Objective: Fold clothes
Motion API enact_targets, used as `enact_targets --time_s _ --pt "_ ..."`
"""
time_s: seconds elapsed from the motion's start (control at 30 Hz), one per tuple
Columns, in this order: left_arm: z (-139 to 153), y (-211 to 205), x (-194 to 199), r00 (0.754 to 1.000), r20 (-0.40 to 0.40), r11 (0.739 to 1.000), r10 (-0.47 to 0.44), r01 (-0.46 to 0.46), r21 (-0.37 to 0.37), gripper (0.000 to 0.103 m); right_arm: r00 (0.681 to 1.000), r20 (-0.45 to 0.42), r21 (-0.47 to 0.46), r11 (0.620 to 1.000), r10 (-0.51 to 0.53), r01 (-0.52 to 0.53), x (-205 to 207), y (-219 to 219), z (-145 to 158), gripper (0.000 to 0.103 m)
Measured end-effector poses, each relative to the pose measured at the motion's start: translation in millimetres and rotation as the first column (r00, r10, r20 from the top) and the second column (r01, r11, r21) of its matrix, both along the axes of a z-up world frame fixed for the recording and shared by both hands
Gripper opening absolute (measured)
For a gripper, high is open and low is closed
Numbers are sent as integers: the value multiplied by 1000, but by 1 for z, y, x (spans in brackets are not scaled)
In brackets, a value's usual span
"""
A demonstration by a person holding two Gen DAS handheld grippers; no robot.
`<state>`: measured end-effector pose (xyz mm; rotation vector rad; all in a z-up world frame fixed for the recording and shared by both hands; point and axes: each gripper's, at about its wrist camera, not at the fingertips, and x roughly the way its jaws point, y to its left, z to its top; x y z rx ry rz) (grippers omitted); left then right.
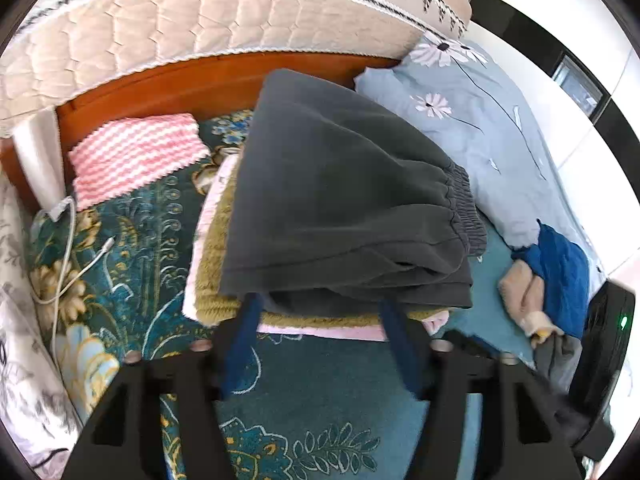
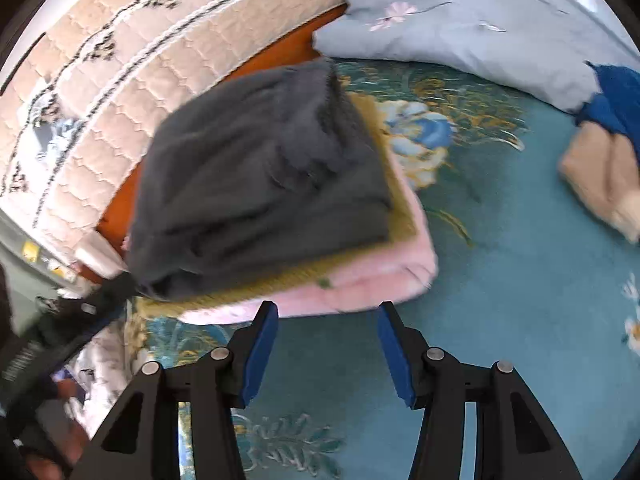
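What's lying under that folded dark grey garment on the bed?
Under the dark grey garment sits an olive fuzzy layer, then a folded pink layer, on the teal floral bedspread. Only their edges show; anything between them is covered.

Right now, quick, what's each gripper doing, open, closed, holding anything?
Left gripper: open, fingertips under the edge of the folded grey garment, not clamped.
Right gripper: open, empty, short of the pink layer.

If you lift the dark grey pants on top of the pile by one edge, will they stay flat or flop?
The folded grey pants would probably flop: the cloth looks soft, with drooping layers at the near edge. They might unfold, since nothing pins the folds. The elastic waistband would likely sag too.
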<state>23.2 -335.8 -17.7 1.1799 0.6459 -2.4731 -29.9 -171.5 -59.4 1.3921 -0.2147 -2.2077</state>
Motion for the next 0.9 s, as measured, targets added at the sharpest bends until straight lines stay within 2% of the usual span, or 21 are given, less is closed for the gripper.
enact_targets --time_s 0.13,0.27,0.43,0.57,0.9 --pt "1 8 14 998 -27 998 55 -55 -26 83 999 -43 37 999 2 -1 16 -2 -7 55" --pt "-8 17 23 997 -13 996 70 -71 -48 84 993 -121 58 998 -8 15 31 -4 -8 58" --pt "-18 25 20 995 70 989 65 -55 -137 87 983 -174 65 996 -56 68 38 0 -13 58" --pt "-27 22 23 992 83 987 96 -84 -140 87 971 -217 71 991 -97 115 41 6 -12 61" --pt "-53 23 21 980 150 986 129 -110 -126 87 968 -237 90 991 -77 100 45 11 -18 62"
